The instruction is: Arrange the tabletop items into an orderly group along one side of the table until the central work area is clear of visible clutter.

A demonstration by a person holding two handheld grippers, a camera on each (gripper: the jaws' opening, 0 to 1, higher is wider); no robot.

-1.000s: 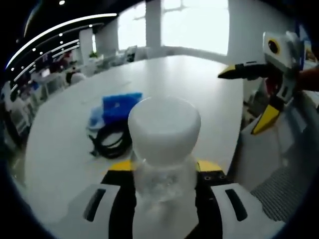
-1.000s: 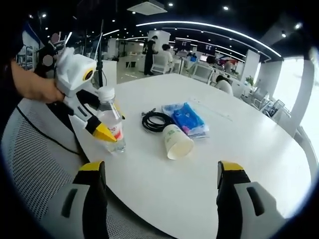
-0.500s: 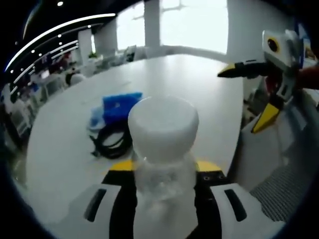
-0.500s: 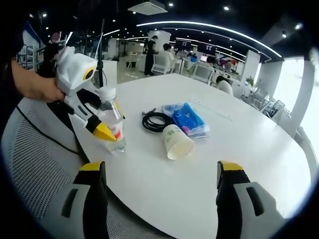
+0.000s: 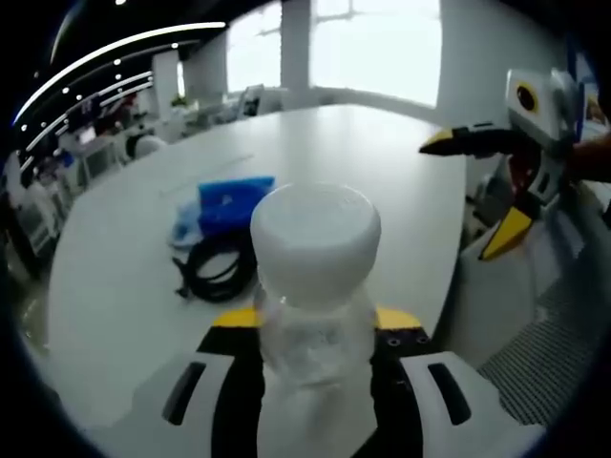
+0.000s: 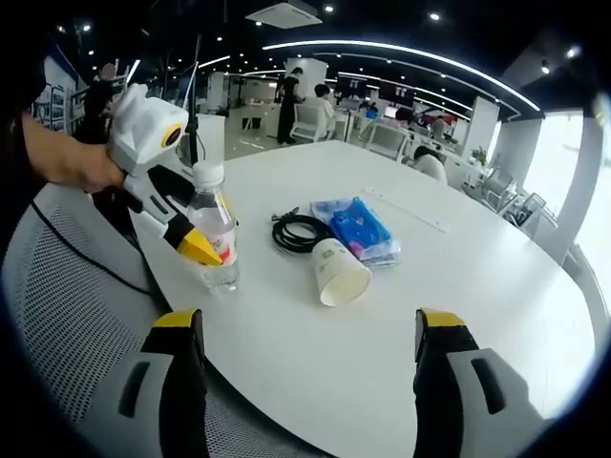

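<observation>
A clear water bottle (image 5: 315,239) with a white cap stands close in front of the left gripper view, and my left gripper (image 5: 315,320) is shut on its body. In the right gripper view the bottle (image 6: 212,202) stands at the near left edge of the white table (image 6: 477,286), held by the left gripper (image 6: 205,250). A paper cup (image 6: 341,272) lies on its side mid-table. Behind it lie a coiled black cable (image 6: 301,232) and a blue packet (image 6: 358,227). My right gripper (image 6: 305,320) is open over the near table edge, holding nothing; it also hangs open as the right gripper (image 5: 466,196).
A grey mesh chair (image 6: 67,315) sits at the table's near left edge, under the arm holding the left gripper. The cable (image 5: 215,272) and blue packet (image 5: 229,202) lie just beyond the bottle. Desks, chairs and people fill the office behind the table.
The left gripper and the bottle in it have shifted slightly upward. The cup, cable, packet and right gripper have not moved.
</observation>
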